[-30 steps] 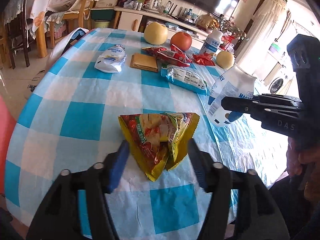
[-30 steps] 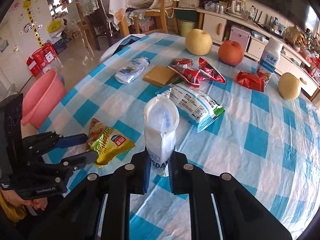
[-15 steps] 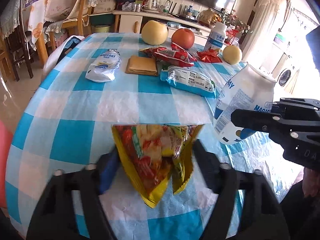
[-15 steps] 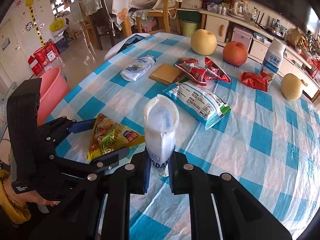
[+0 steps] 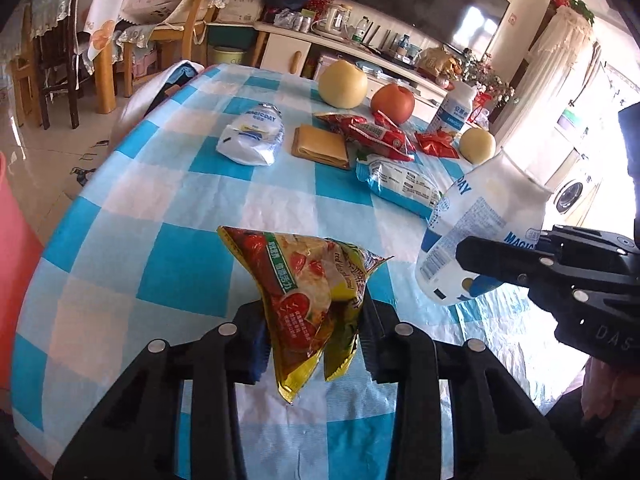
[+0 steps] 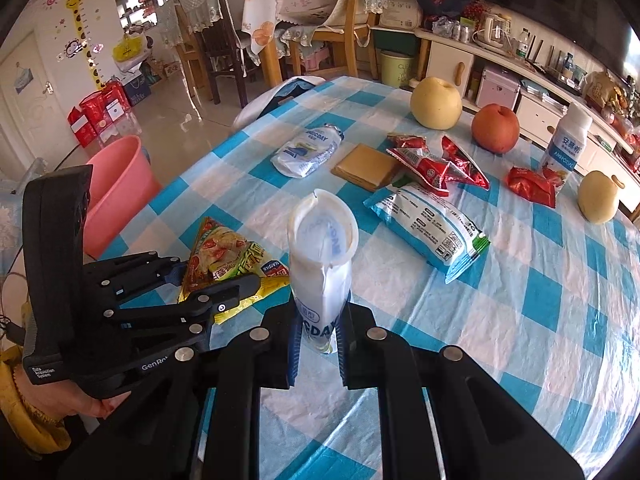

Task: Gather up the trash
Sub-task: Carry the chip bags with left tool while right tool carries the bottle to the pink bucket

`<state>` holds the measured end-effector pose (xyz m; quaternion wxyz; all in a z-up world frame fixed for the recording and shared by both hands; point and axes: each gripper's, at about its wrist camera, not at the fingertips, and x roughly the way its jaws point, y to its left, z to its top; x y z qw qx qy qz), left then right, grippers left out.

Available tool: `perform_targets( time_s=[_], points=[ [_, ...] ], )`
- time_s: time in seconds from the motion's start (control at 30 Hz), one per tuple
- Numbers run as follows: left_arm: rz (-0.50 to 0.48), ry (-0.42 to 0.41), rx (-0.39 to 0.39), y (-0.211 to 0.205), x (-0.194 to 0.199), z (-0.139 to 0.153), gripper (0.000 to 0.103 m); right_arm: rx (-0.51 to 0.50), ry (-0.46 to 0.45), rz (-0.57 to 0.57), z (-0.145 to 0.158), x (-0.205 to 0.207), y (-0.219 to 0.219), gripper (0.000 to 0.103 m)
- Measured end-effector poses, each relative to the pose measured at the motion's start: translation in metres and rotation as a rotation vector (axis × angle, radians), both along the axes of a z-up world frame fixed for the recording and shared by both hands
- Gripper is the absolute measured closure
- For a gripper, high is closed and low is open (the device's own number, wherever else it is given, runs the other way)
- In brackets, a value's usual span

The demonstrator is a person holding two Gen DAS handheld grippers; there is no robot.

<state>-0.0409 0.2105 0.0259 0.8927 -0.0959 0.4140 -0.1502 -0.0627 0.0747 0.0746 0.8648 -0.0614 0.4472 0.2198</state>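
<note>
Yellow snack bag (image 5: 308, 308) has just been squeezed by the closing left gripper (image 5: 312, 344) near the table's (image 5: 168, 200) front edge. A white pouch (image 6: 322, 264) is pinched by the right gripper (image 6: 318, 340). Both can probably be carried off now.

bright daylight, perhaps overexposed right, fisheye-warped edges

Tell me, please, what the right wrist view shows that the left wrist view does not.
Only the right wrist view shows the whole pink basin on the floor and the giraffe height chart on the wall. Only the left wrist view shows the washing machine. Both show the yellow snack bag pinched in the left tongs, the white pouch in the right tongs, and the red apple.
</note>
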Motion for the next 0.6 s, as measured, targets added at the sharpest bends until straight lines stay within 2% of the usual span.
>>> perform_targets(
  time_s=[0.3, 0.6],
  points=[
    [0.078, -0.078, -0.064, 0.038, -0.013, 0.03, 0.065, 0.038, -0.009, 0.063, 0.014, 0.001, 0.037, 0.087],
    [0.226, -0.145, -0.075, 0.115, -0.031, 0.058, 0.065, 0.081, -0.012, 0.154, 0.03, 0.003, 0.094, 0.087]
  ],
)
